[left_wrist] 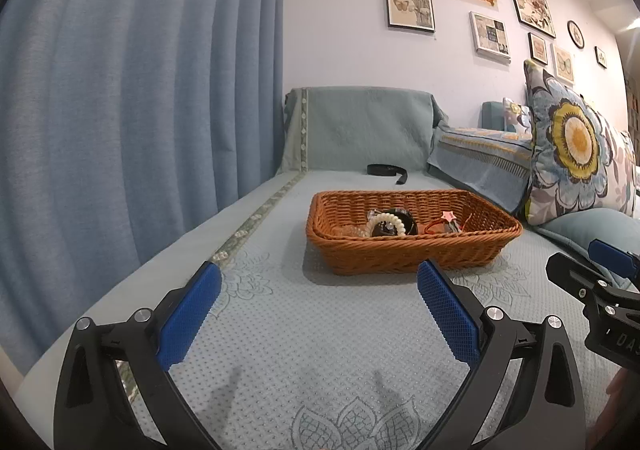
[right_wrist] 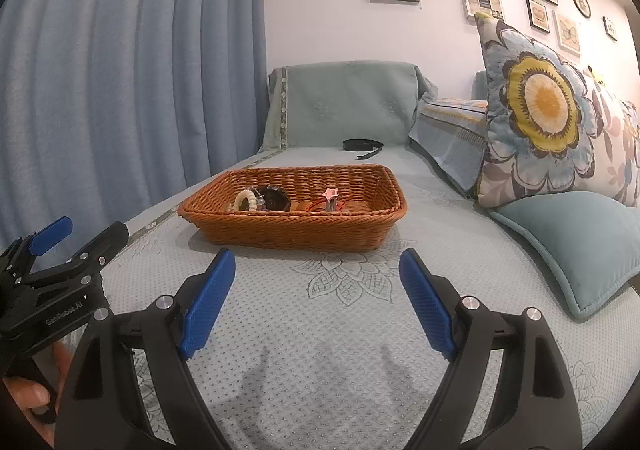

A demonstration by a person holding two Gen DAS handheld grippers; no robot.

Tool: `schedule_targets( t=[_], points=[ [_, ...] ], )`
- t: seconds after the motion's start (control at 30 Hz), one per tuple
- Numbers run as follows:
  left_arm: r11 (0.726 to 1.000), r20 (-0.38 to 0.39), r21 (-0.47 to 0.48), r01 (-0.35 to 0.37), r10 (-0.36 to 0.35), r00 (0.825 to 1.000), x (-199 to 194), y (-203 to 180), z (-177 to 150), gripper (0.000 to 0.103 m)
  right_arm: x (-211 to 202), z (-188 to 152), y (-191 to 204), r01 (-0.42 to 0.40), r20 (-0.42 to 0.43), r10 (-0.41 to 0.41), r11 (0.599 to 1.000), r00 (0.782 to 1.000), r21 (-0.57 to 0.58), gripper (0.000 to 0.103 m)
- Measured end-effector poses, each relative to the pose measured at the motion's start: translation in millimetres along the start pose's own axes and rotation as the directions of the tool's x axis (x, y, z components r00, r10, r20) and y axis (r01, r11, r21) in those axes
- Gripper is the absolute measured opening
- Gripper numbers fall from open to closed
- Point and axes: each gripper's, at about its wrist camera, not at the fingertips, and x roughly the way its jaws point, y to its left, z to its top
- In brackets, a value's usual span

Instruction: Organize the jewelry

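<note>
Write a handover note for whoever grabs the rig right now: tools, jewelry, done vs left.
Left tool: open, empty, low over the sofa cover short of the basket.
Right tool: open, empty, alongside it, also short of the basket.
Wicker basket: on the sofa seat, holding a white bead bracelet, a dark round piece, a pink star clip and some red cord.
Black strap: outside the basket, on the seat behind it.
Done: those pieces sit in the basket.
Left: probably the strap, if it counts; small pieces are too small to check.
</note>
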Motion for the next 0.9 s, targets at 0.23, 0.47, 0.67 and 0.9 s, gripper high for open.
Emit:
schedule_targets(
  t=[0.23, 0.47, 0.67, 0.9],
  points=[
    [1.0, -0.002, 0.002, 0.0, 0.0, 1.0, 0.0, -0.3, -0.7, 0.095, -0.1, 0.2, -1.1, -0.003, 0.0, 0.003, 1.0, 1.0, -0.003, 0.08],
    [1.0, -0.003, 0.001, 0.001, -0.001, 1.0, 0.6, -0.1, 0.2, 0.095, 0.0, 0.3, -0.9, -0.002, 0.0, 0.002, 1.0, 1.0, -0.004, 0.08],
    [1.0, -0.003, 0.001, 0.001, -0.001, 1.0, 0.3, 0.2, 0.0, 0.095, -0.2, 0.3, -0.9, -0.003, 0.0, 0.003, 1.0, 1.0, -0.004, 0.08],
    [1.0, -0.006, 0.002, 0.002, -0.002, 1.0, 0.9, 0.1, -1.3, 0.095, -0.1, 0.5, -0.7, -0.002, -0.001, 0.002, 1.0, 1.0, -0.005, 0.08]
  ],
)
